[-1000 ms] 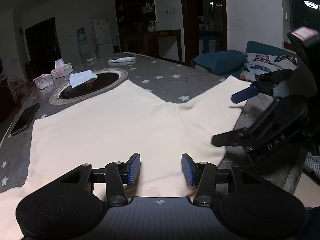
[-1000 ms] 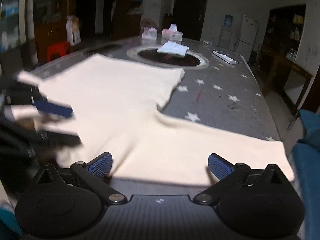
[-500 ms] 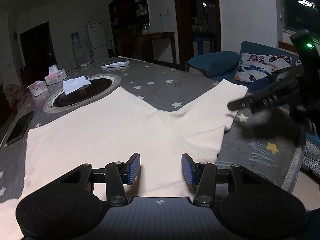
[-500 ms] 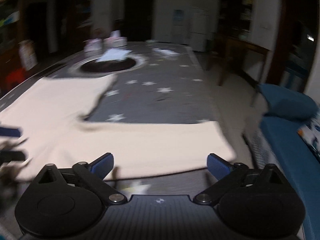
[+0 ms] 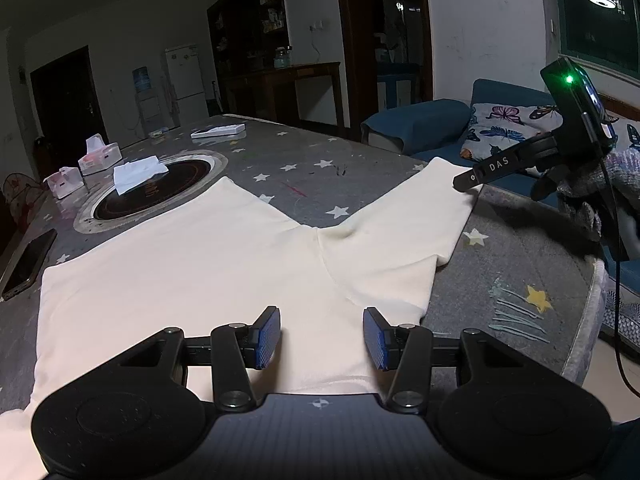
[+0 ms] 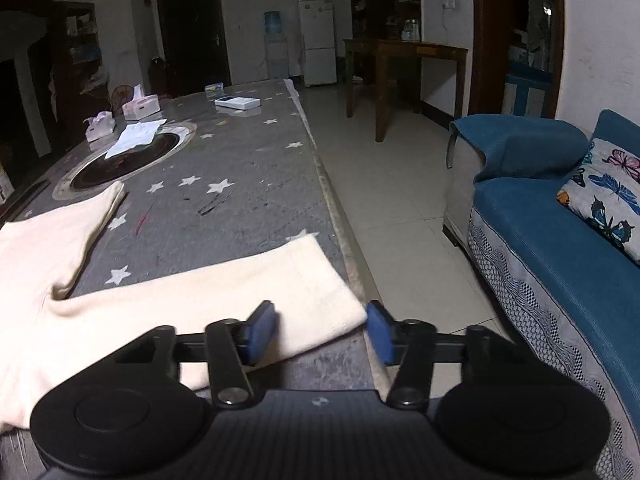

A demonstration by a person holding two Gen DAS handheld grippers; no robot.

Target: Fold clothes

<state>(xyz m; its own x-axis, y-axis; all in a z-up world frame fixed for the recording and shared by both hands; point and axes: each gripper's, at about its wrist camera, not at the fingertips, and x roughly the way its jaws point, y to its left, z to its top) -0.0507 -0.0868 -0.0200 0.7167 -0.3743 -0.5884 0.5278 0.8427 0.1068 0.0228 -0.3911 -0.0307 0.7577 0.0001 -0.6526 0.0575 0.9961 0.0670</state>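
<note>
Cream garment spread on the star-patterned tabletop, both claws gaping over it

The cream garment (image 5: 208, 264) lies flat on the tabletop (image 5: 520, 264). The left claw (image 5: 322, 338) hovers over its near hem, jaws apart, gripping nothing. The right claw (image 6: 320, 330) sits at the sleeve end (image 6: 316, 280) by the tabletop edge, its jaws apart around the cuff corner, not closed on it.
</note>
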